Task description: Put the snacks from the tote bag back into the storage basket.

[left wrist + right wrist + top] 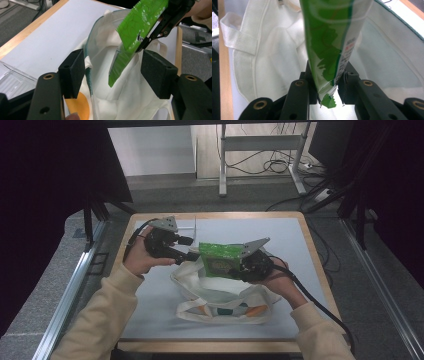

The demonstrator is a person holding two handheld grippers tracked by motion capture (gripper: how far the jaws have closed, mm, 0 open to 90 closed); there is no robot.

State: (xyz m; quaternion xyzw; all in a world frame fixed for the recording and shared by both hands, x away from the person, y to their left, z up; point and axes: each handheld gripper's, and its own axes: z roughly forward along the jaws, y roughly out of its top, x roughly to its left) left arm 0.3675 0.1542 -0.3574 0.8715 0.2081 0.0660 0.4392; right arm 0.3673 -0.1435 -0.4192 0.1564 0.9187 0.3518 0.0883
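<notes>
1. I see a green packet (pixel 218 258) held up over the open mouth of a white cloth bag (pixel 220 302). In the left tool's view the packet (pixel 136 32) tilts, and its low end dips into the bag (pixel 120 100).
2. My right tool (pixel 327 86) has its jaws pinched tight on one end of the packet (pixel 329 45). In the high view this tool (pixel 239 266) sits at the packet's right side.
3. The packet has small dark print down a white strip on one edge. It is too small for me to read. I also see a curly pattern on the green.
4. My left tool (pixel 112 71) has its jaws wide apart. The bag's teal-trimmed rim and the packet's low end show between them, but I cannot tell if the pads touch either. In the high view this tool (pixel 192 255) is just left of the packet.
5. The bag lies on a white mat on the bench (pixel 212 346). It has orange and dark shapes on its side, and its handles lie flat near me.
6. The bag's mouth is wider than the packet.
7. A clear plastic tray (pixel 12 80) lies on the mat, just beside my left tool.
8. The bench has a wooden edge (pixel 25 32). There is bare mat to the left, to the right and behind the bag.
</notes>
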